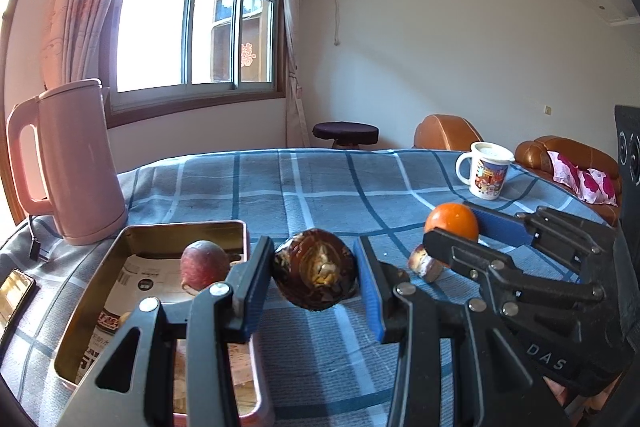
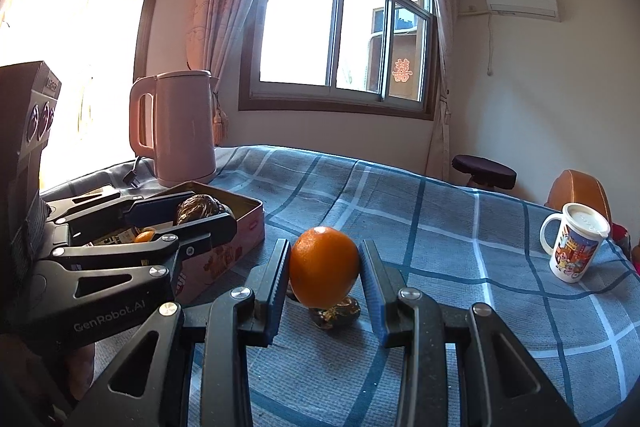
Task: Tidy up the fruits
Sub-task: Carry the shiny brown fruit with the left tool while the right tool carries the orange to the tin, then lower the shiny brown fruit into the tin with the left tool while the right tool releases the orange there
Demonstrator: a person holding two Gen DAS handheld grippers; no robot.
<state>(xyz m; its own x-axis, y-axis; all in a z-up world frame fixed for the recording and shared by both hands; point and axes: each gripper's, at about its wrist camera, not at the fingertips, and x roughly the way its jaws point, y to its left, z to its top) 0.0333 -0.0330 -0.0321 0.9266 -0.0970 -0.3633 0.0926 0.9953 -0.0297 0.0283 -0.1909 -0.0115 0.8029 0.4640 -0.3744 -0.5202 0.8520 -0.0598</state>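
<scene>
The right gripper pinches a round smooth orange, while the left gripper pinches a shiny brown wrinkly fruit at the tin box's three o'clock.

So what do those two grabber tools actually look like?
Both are black metal linkages with silver rivets and two flat fingers lined with ribbed blue pads. The left gripper reads "GenRobot.AI" in white; the right gripper shows "DAS".

One orange, one kettle, one mug, one tin, two hand-held grippers
</scene>
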